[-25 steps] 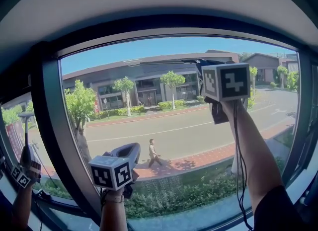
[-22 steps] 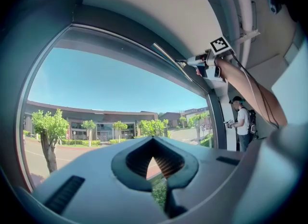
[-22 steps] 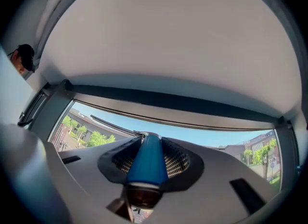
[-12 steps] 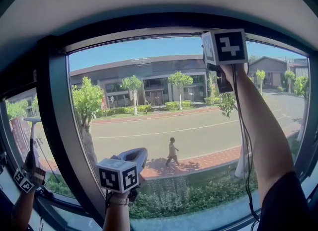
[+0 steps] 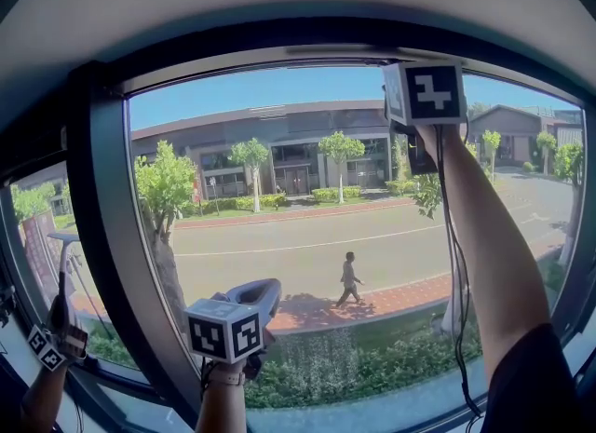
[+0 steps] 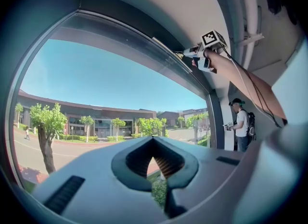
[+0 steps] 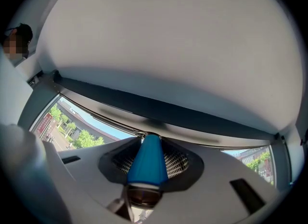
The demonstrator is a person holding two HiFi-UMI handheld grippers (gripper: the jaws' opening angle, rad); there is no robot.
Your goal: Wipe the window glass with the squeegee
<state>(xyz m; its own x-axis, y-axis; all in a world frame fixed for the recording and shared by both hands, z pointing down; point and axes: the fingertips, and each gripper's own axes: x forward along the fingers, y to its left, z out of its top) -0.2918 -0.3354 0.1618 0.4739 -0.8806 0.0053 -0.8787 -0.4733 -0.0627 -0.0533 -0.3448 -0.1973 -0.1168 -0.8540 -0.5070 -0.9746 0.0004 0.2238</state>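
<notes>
Squeegee (image 7: 147, 163) clamped in R tool (image 7: 150, 137), blade at top of window glass (image 5: 307, 236); L tool (image 6: 153, 143) closed, empty. Next, prob. an even downward pull.

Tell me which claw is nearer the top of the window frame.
Right. The right claw is up at the top of the window frame, gripping the squeegee by its blue handle. The left claw hangs low, empty, near the bottom of the glass.
</notes>
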